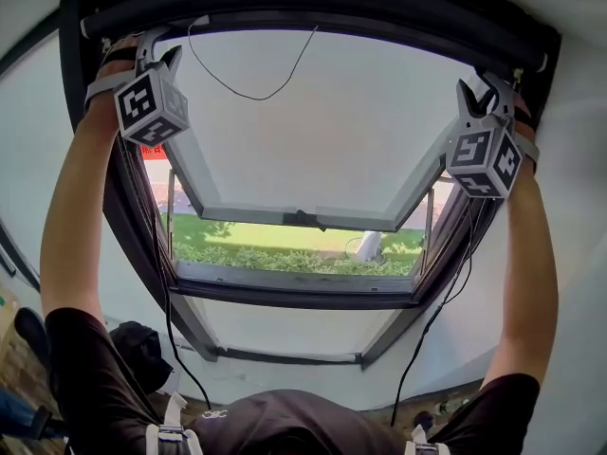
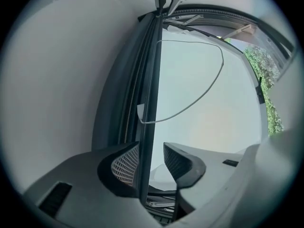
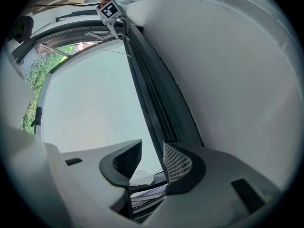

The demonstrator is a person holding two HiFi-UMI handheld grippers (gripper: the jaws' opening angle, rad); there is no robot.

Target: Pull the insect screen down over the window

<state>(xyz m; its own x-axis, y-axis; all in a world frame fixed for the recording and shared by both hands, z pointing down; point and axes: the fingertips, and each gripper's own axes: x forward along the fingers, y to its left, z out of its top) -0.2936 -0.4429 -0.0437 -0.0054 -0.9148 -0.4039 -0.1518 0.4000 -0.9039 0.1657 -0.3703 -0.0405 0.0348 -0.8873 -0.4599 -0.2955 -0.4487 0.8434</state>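
Note:
The insect screen's dark pull bar [image 1: 313,12] lies along the top of the roof window frame, rolled up there. A thin pull cord [image 1: 251,88] hangs from it in a loop. Both arms are raised to the bar. My left gripper [image 1: 159,50] is at its left end. In the left gripper view the bar [image 2: 146,103] runs between the open jaws of the left gripper [image 2: 151,163], against the left pad [image 2: 127,165], with a gap on the other side. My right gripper [image 1: 479,91] is at the right end. There the bar's edge [image 3: 152,94] passes beside the right pad [image 3: 176,163] of the right gripper [image 3: 152,158], jaws apart.
The glass sash [image 1: 303,140] is swung outward, with hedge and grass [image 1: 285,249] visible below it. The dark window frame [image 1: 285,297] surrounds the opening, and white sloped wall lies on both sides. Black cables [image 1: 446,301] hang from the grippers past my shoulders.

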